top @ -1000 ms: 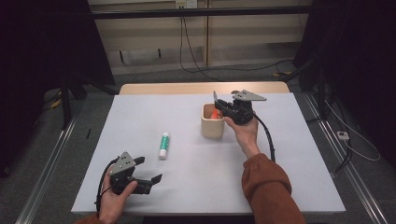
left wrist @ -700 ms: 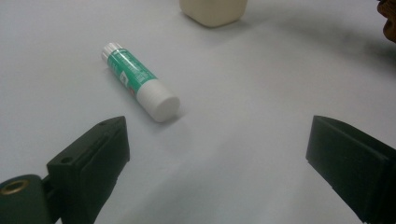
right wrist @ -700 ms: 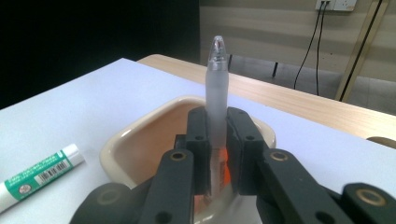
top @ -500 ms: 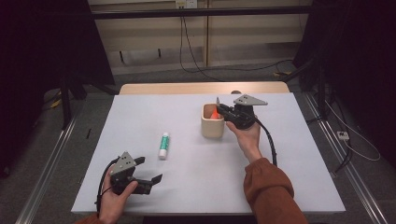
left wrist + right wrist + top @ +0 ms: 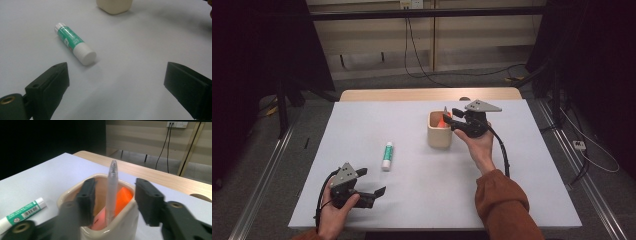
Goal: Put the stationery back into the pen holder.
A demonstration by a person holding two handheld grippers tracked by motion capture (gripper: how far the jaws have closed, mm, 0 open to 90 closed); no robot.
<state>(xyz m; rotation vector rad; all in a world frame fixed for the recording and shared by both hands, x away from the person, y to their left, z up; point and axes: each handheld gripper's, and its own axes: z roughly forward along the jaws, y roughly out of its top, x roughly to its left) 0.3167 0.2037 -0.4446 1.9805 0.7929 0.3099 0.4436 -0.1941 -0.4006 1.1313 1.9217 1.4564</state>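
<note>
A cream cup (image 5: 439, 136) stands right of the table's middle, with an orange item (image 5: 442, 120) in it. A clear pen (image 5: 111, 190) stands upright in the cup (image 5: 71, 193) beside the orange item (image 5: 123, 198). My right gripper (image 5: 451, 120) hovers at the cup's rim. Its jaws have just been opening, and the pen stands free between them, touched by neither pad. A green-and-white glue stick (image 5: 387, 155) lies left of the cup. My left gripper (image 5: 373, 181) rests open near the front left edge, with the glue stick (image 5: 73, 42) ahead of its jaws.
The white table top (image 5: 512, 180) has bare room at the front and right. A wooden strip (image 5: 427, 94) runs along the far edge. Cables lie on the floor beyond it. The right gripper's cable (image 5: 503, 150) trails back past the forearm.
The right gripper's jaws have parted above the cup, and the pen now stands loose between them. The left hand has kept still.
</note>
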